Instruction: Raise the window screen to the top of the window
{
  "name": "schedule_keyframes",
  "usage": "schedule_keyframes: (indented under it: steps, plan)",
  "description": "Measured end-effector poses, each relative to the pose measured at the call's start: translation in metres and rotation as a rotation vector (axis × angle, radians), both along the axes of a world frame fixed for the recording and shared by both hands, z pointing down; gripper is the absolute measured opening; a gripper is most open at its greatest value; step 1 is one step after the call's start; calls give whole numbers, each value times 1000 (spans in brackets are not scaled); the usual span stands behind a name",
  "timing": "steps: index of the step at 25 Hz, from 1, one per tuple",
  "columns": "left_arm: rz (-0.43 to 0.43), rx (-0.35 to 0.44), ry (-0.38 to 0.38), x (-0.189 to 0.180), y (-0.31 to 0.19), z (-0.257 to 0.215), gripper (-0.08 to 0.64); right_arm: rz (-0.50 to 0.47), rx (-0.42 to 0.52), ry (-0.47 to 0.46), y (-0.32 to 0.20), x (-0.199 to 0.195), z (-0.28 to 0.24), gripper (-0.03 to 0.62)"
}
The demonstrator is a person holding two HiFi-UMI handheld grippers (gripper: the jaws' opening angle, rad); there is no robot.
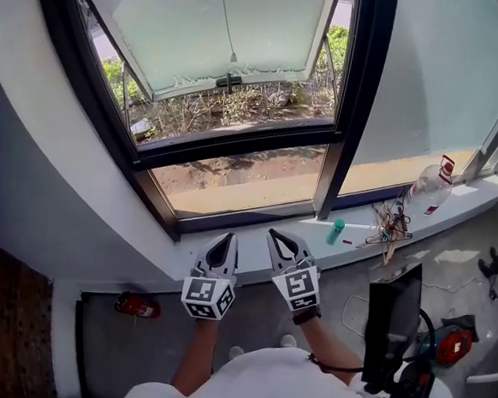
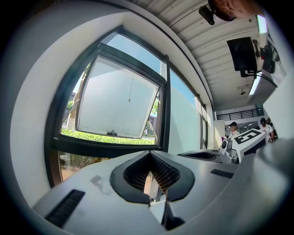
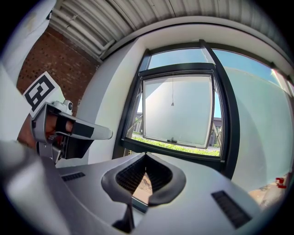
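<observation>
head view: i had the left gripper [image 1: 226, 239] closed and empty at the sill [image 1: 361, 247], and the right gripper [image 1: 276, 237] just beside it, also closed on nothing. window screen [image 1: 202, 27] sat well above, drawn down over the open sash. approach step, i judged; next move needed a reach up to its pull cord [image 1: 233, 55].

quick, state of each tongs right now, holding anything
left tongs: closed, holding nothing
right tongs: closed, holding nothing
</observation>
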State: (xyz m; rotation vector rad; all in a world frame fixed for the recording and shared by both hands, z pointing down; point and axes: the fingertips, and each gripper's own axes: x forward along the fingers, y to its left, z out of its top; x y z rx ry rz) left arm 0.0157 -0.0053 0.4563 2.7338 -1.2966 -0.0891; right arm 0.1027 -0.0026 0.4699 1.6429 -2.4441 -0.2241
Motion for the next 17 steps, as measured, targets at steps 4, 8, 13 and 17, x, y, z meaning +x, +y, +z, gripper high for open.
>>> schedule_keyframes:
  steps: [4, 8, 13, 17]
  plan:
    - [13, 1, 1, 1, -4, 2, 2, 11, 1, 5, -5, 0, 2, -9]
    - [21, -2, -2, 2, -10, 3, 2, 18, 3, 7, -9, 2, 2, -9]
    - [31, -4, -3, 10, -22, 3, 2, 28, 10, 0, -18, 11, 1, -9]
    - [40, -9, -8, 23, -30, 3, 2, 28, 12, -43, -26, 24, 0, -9]
